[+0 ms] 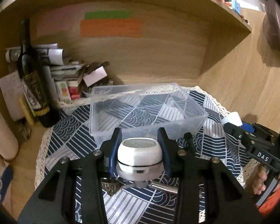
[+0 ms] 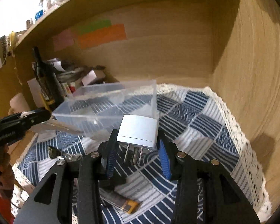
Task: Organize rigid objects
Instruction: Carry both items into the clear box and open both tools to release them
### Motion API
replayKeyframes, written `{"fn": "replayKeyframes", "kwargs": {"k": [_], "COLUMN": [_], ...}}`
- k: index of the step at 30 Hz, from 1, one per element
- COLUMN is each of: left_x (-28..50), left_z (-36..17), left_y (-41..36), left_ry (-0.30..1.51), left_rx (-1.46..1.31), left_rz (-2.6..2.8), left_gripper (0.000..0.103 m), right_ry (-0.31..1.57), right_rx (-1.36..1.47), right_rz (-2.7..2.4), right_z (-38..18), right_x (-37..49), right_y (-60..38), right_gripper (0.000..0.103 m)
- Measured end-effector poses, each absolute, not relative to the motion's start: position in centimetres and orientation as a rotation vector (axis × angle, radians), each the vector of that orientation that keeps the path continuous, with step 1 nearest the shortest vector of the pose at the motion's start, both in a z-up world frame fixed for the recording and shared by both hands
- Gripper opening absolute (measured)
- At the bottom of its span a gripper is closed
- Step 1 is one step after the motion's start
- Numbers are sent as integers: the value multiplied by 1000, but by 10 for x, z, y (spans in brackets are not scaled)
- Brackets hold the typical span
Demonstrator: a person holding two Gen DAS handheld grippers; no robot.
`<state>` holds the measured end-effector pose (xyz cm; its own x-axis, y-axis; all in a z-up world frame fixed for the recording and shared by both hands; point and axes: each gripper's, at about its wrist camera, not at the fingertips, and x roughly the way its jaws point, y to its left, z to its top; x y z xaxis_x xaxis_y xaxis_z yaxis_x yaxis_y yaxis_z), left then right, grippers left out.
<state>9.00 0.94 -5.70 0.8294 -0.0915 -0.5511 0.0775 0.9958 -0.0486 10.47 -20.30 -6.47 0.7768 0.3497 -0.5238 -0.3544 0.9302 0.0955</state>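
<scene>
My left gripper [image 1: 139, 145] is shut on a round white device with a grey top [image 1: 139, 154], held just in front of a clear plastic box [image 1: 140, 110]. My right gripper [image 2: 137, 141] is shut on a white plug adapter [image 2: 138, 130], prongs pointing down, held near the box [image 2: 106, 108]. The right gripper with the white adapter also shows at the right of the left wrist view [image 1: 231, 121]. The left gripper shows at the left edge of the right wrist view [image 2: 37, 116]. The box stands on a blue-and-white patterned cloth [image 2: 196, 127].
A dark wine bottle [image 1: 33, 82], papers and small boxes [image 1: 71, 74] crowd the back left of the wooden alcove. A small flat bar-shaped object with a yellow end [image 2: 121, 202] and a metal piece [image 1: 164, 186] lie on the cloth. A wooden side wall [image 2: 252, 74] stands at right.
</scene>
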Motion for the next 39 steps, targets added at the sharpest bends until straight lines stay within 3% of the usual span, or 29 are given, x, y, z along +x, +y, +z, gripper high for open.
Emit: {"fn": "replayKeyframes", "kwargs": {"k": [18, 39], "left_x": [87, 220], "left_z": [11, -64], "left_y": [7, 33], "left_ry": [460, 634], "left_rx": [31, 3], "left_rz": [-47, -84], "left_gripper": [39, 39], "right_ry": [482, 724], "right_rx": [-65, -224], "right_rz": [451, 434], "right_z": [-24, -85], "right_x": [142, 251], "right_y": [-169, -120], "right_gripper": [37, 37]}}
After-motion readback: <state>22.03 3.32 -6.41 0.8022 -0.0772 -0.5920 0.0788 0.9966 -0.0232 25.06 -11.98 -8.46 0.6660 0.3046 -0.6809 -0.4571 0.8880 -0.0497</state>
